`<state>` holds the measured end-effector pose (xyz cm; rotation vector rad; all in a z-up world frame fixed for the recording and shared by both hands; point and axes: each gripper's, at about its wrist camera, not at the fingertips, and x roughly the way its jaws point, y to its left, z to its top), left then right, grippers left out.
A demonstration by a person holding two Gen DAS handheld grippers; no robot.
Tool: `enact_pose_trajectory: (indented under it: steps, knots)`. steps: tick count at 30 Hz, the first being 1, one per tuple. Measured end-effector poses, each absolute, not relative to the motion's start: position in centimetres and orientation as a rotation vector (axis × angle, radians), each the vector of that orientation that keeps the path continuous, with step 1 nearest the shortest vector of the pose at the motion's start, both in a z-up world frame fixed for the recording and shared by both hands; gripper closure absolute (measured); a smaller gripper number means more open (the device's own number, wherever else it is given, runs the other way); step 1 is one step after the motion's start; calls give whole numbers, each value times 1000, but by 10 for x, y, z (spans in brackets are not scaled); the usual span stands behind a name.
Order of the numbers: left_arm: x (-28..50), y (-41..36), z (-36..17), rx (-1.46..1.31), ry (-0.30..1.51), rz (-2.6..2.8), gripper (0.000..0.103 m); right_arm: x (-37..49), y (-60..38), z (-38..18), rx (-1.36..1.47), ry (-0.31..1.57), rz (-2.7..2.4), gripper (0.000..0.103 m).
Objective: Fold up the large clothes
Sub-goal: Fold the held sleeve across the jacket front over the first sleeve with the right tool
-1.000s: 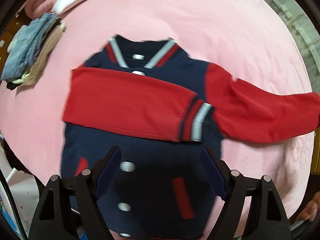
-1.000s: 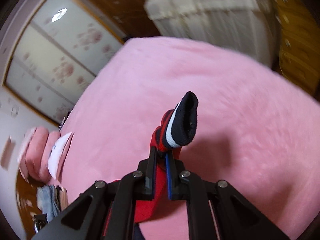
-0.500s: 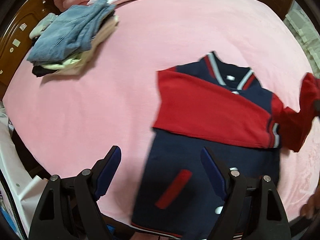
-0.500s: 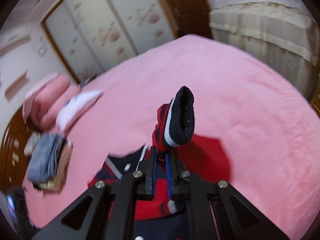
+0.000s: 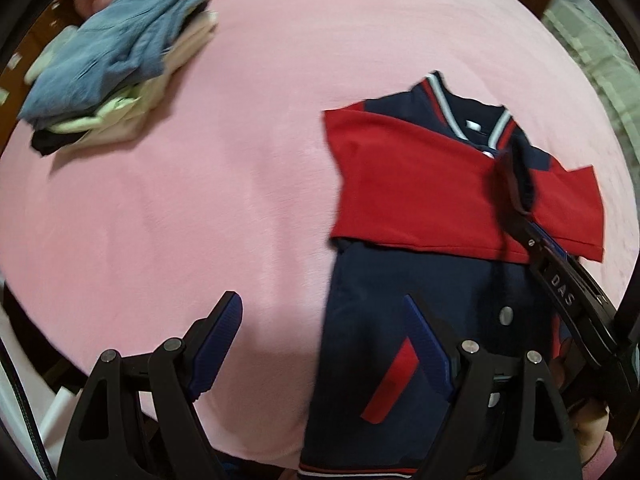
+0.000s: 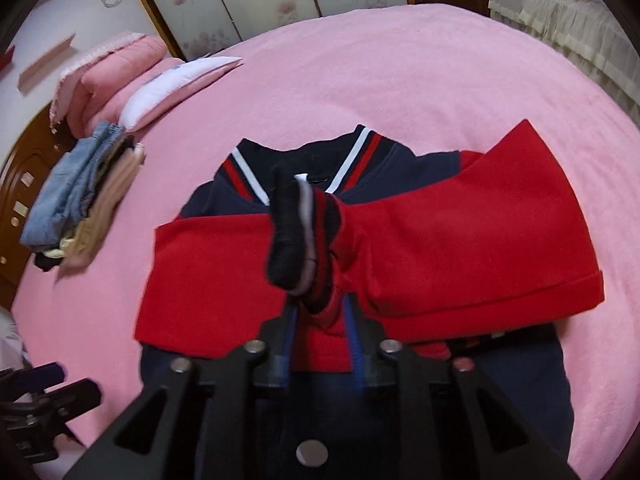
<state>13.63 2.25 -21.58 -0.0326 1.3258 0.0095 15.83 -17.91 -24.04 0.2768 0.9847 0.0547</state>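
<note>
A navy varsity jacket [image 5: 404, 292] with red sleeves lies face up on the pink bed [image 5: 200, 208]. One red sleeve [image 5: 400, 184] is folded flat across its chest. My right gripper [image 6: 320, 304] is shut on the striped cuff [image 6: 298, 224] of the other red sleeve [image 6: 472, 240] and holds it over the jacket's chest; it also shows in the left wrist view [image 5: 516, 200]. My left gripper [image 5: 324, 340] is open and empty, low over the bed at the jacket's lower left edge. The jacket also shows in the right wrist view [image 6: 400, 408].
A stack of folded clothes with jeans on top [image 5: 116, 64] lies at the far left of the bed, also in the right wrist view [image 6: 76, 196]. Pink pillows [image 6: 108, 76] and a white one [image 6: 176, 84] lie at the headboard. A cream valance [image 6: 568, 36] shows far right.
My right gripper has carried the second sleeve in from the right over the jacket's chest. My left gripper has shifted a little; the jacket stays right of it.
</note>
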Motion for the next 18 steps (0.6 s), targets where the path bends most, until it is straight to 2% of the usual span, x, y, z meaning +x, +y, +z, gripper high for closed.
enact_pose_trajectory:
  steps: [1, 4, 12, 18]
  knots:
    - [139, 18, -216, -36, 1326, -13, 23, 156, -182, -238, 291, 984, 54, 63]
    - [150, 0, -214, -65, 1327, -103, 23, 148, -193, -227, 316, 977, 33, 62]
    - [196, -47, -240, -212, 1397, -212, 23, 126, -223, -231, 418, 1023, 61, 62]
    - [226, -69, -273, -208, 1453, -118, 23, 121, -235, -241, 448, 1063, 154, 62]
